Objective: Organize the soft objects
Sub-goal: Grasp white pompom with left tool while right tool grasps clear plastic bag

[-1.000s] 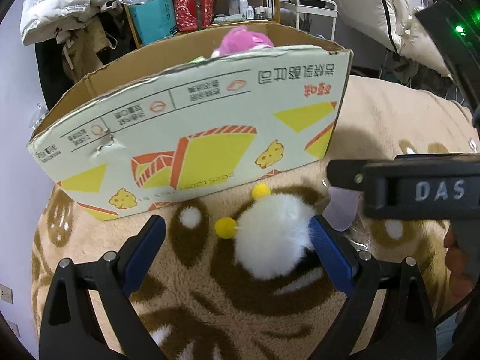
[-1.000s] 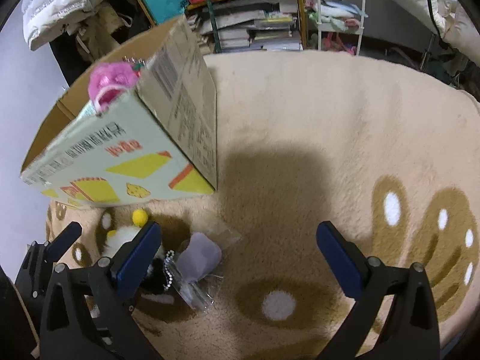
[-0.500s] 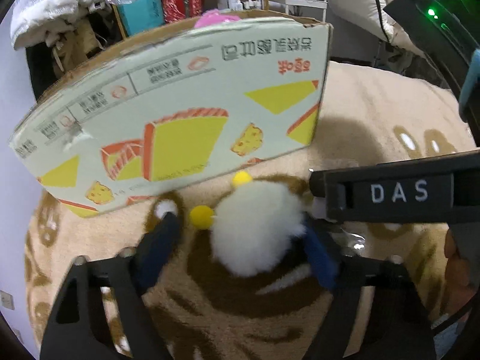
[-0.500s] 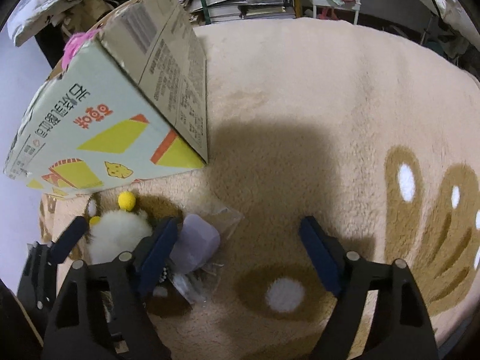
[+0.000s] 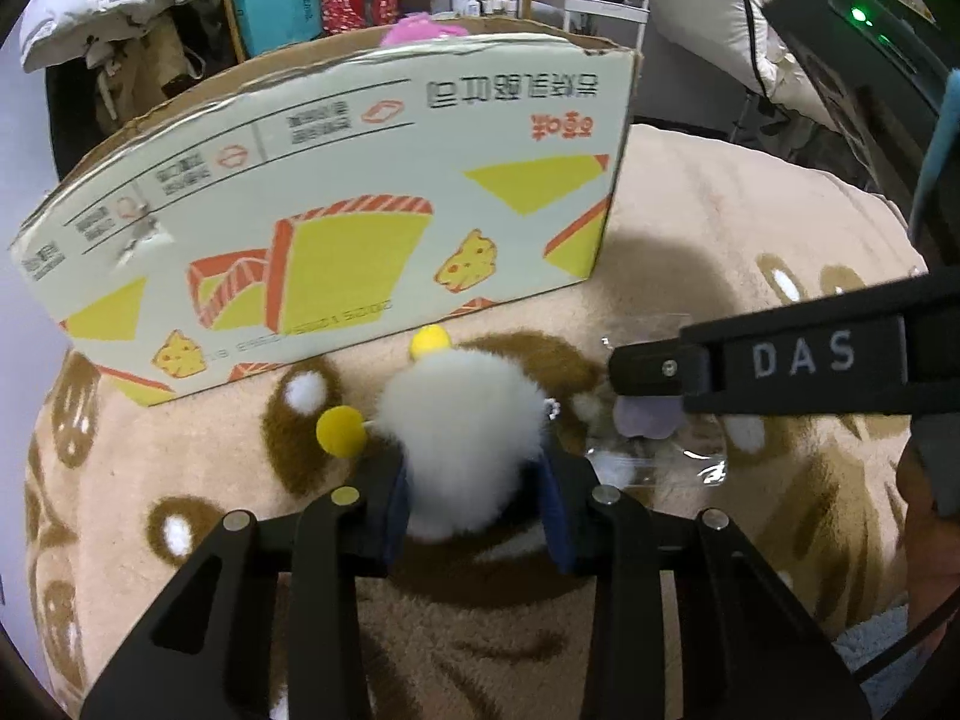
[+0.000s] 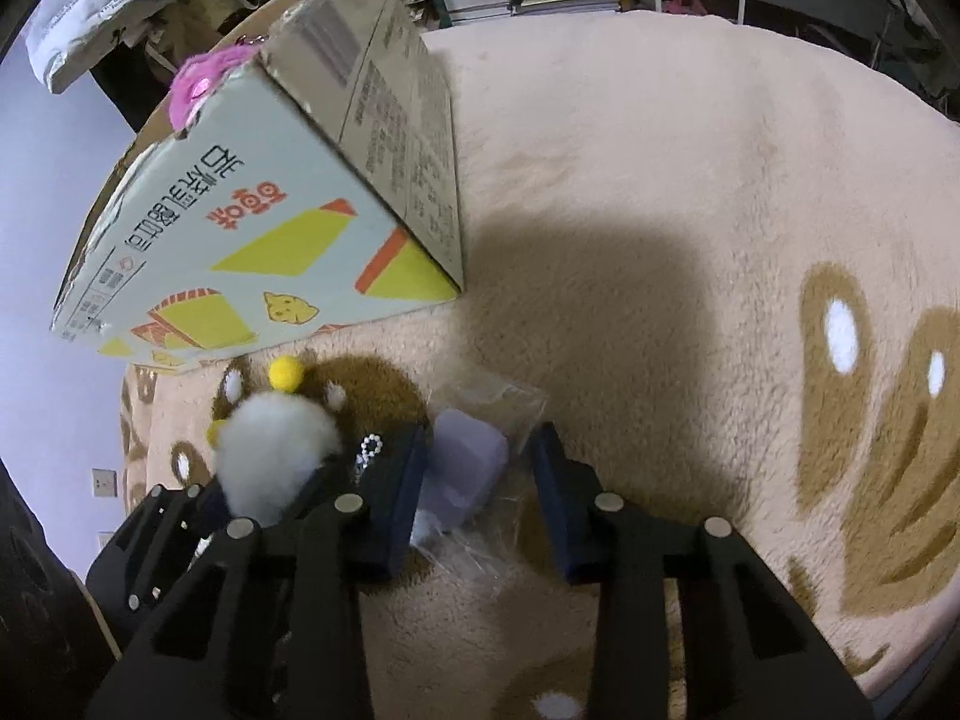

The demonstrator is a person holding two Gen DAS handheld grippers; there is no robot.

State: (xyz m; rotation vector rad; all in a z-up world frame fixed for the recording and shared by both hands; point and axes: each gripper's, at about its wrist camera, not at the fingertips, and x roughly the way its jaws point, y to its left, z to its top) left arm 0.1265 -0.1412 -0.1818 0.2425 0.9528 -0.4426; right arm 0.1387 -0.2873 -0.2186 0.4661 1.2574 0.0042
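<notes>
My left gripper [image 5: 477, 501] just squeezed shut on white fluffy ball [image 5: 462, 438], low on rug [image 6: 660, 180]. My right gripper [image 6: 480, 501] just closed around purple toy in clear bag [image 6: 465, 468]. Pink toy [image 6: 201, 81] already in box [image 5: 336, 228]. Both still need lifting in. Tall box wall stands just ahead, in way.

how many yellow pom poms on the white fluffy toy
2: one yellow pom-pom at the white fluffy toy's far edge, near the cardboard box; another on its left. More may be hidden underneath.
</notes>
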